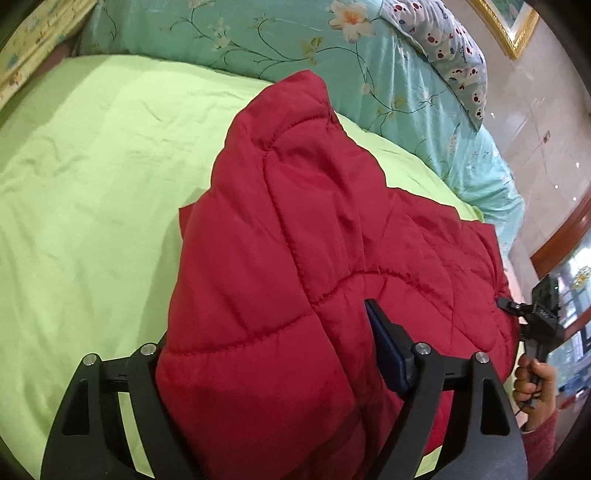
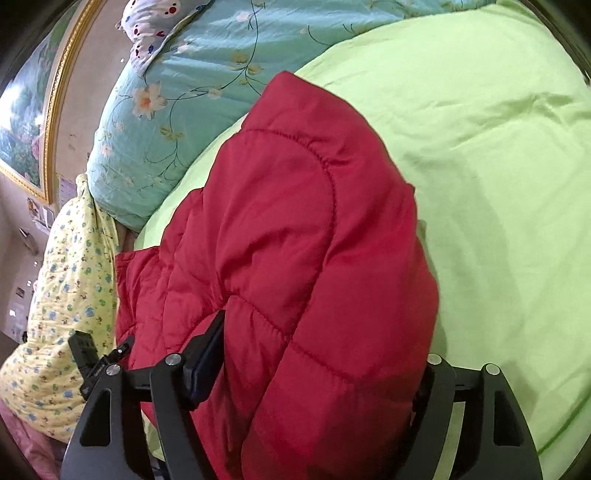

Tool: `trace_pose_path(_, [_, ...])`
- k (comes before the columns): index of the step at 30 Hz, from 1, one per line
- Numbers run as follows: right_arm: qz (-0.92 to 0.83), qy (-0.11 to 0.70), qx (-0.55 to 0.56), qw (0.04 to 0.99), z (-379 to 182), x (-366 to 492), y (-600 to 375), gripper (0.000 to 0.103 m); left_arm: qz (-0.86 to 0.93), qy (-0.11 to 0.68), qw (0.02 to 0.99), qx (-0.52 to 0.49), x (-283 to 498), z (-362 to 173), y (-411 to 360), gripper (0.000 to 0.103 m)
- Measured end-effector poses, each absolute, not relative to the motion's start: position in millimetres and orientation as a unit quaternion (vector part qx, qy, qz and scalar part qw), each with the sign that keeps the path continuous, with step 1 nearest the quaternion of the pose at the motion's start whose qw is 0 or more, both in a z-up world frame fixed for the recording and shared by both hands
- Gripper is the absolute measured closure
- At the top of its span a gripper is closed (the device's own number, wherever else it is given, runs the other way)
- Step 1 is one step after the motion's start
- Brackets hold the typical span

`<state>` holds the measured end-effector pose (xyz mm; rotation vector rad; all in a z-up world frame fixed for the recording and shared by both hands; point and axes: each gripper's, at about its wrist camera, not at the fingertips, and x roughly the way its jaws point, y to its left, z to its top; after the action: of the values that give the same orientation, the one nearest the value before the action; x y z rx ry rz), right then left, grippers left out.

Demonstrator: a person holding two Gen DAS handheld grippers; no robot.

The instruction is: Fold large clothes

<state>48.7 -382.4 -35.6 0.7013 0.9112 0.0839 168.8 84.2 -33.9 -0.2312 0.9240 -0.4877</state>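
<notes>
Green sheet covers the bed; a teal floral quilt lies bunched along its 12 o'clock edge, with a spotted pillow on top of it. At 1 o'clock in the left wrist view you see a gold-framed picture on the wall. The red quilted jacket lies folded on the sheet, its padded bulk rising from 6 o'clock toward the quilt.

Your left gripper is wide apart, with a thick fold of jacket filling the gap between its fingers. Your right gripper stands the same way, spread around a fold of the jacket at 6 o'clock. In the right wrist view, a yellow print blanket lies at 9 o'clock.
</notes>
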Motion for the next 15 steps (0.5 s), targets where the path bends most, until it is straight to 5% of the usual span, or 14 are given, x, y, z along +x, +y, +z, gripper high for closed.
trace_pose_path(15, [0.011, 0.422, 0.285, 0.86, -19, 46, -382, 0.023, -0.159, 0.41, 0.898, 0.031, 148, 0, 75, 0.015])
